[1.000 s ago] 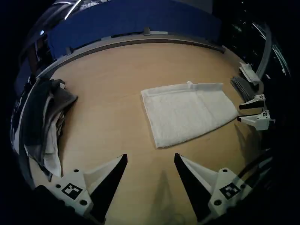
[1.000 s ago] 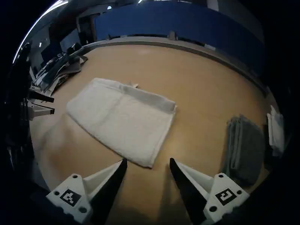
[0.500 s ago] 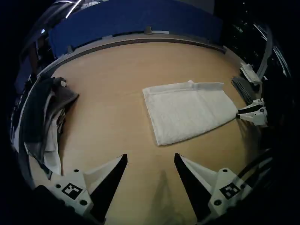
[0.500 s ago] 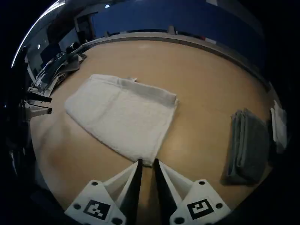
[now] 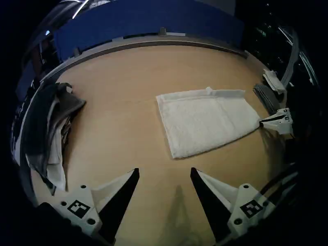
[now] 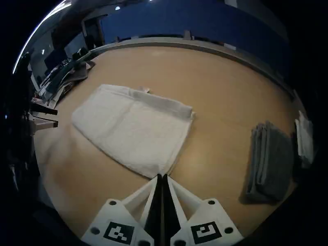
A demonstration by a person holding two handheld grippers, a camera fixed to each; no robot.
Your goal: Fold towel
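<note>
The white terry towel point(image 6: 135, 129), a flat folded rectangle on the smooth wooden worktop point(image 6: 221, 94), lies just ahead of the right gripper point(image 6: 161, 177), whose fingers are clenched on its near corner. Its long axis slants away to their left. The left gripper point(image 5: 164, 176) has its fingers released, with the towel ahead to their right.

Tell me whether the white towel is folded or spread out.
Folded: the white towel lies as a compact rectangle, an overlapping layer showing along its far edge.
</note>
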